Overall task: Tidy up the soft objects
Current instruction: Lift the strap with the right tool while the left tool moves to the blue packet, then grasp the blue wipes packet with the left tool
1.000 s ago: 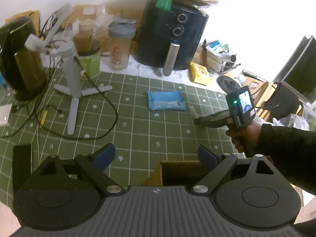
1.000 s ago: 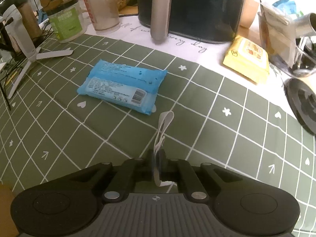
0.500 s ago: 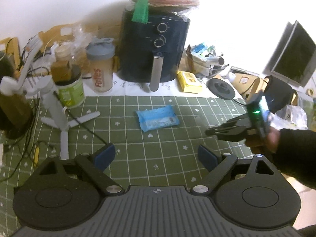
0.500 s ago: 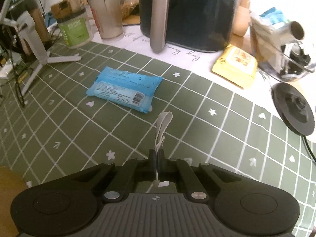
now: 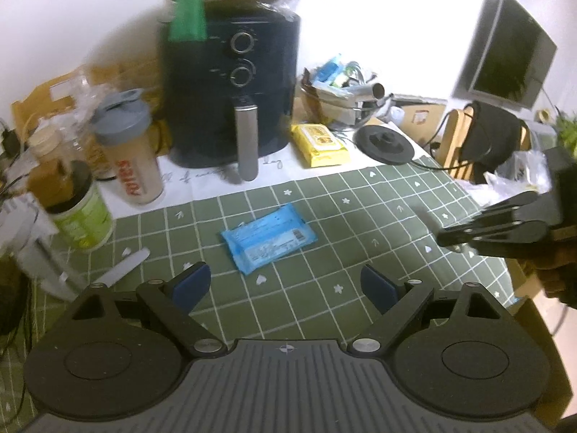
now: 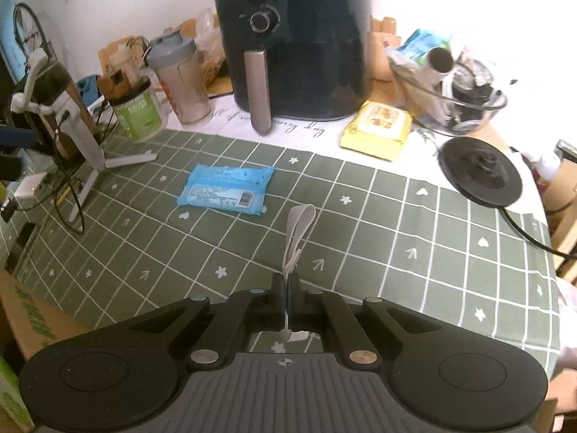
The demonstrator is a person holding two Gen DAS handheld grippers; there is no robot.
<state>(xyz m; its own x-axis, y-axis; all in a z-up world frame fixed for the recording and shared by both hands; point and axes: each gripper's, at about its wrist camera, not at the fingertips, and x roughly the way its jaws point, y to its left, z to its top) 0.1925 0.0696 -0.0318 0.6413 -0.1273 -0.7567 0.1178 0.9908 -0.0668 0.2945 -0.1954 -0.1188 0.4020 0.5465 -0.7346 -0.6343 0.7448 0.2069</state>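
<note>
On green cloth [image 6: 396, 238]: one blue pack [image 6: 226, 190], one yellow pack [image 6: 378, 130].

Ahead of the tongs, at the far edge of the worktop [image 6: 396, 238], stands a dark air fryer [image 6: 299, 43] with two dials and a metal handle pointing down its front. Left of it are a shaker bottle [image 6: 180, 79] with a grey lid and, nearer, a green-labelled jar [image 6: 139, 115]. Further left, a white tripod stand [image 6: 90, 151] rests its feet on the green checked cloth, with black cables looped beside it. Right of the fryer sits a glass bowl [image 6: 465, 108] crammed with oddments, and nearer than that a round black kettle base [image 6: 479, 169] with its cord trailing off the right edge. A dark monitor [image 5: 505, 50] stands beyond, far right.
</note>
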